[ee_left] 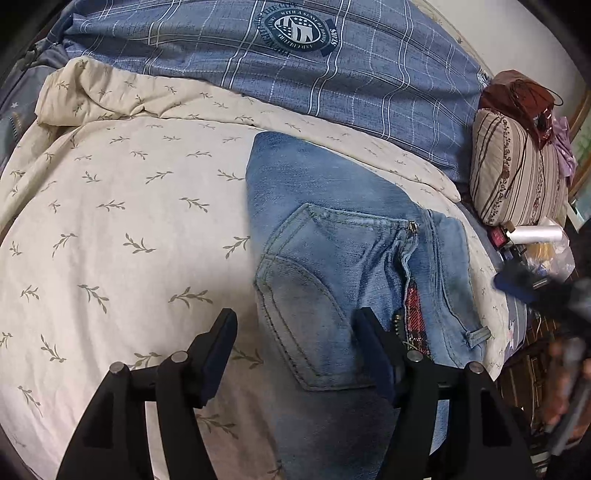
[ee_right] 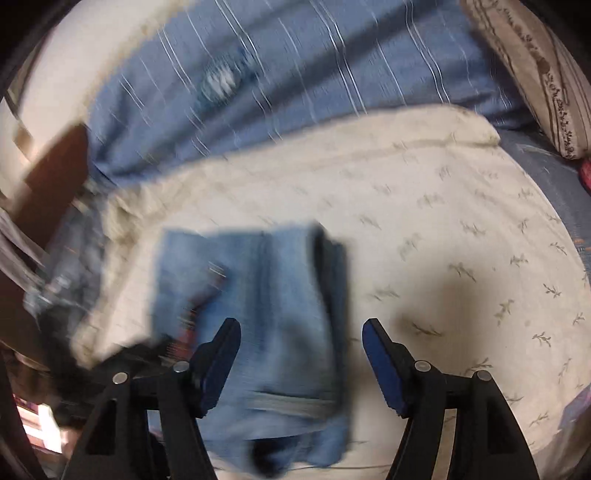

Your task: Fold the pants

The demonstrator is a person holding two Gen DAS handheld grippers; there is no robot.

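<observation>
Two hand-held grippers hang open over one bed. The left hand-held gripper (ee_left: 295,332) holds nothing; the right hand-held gripper (ee_right: 301,341) holds nothing too. One pair of folded jeans (ee_left: 332,258) lies on the cream leaf blanket (ee_left: 129,221). Only the left view is sharp, showing one striped pillow (ee_left: 517,177) and a round badge (ee_left: 299,29) on the blue quilt; I can read "STARS".

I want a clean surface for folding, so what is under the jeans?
The folded jeans lie on a cream quilt with a leaf print. What lies beneath that quilt under them is covered and cannot be seen.
</observation>
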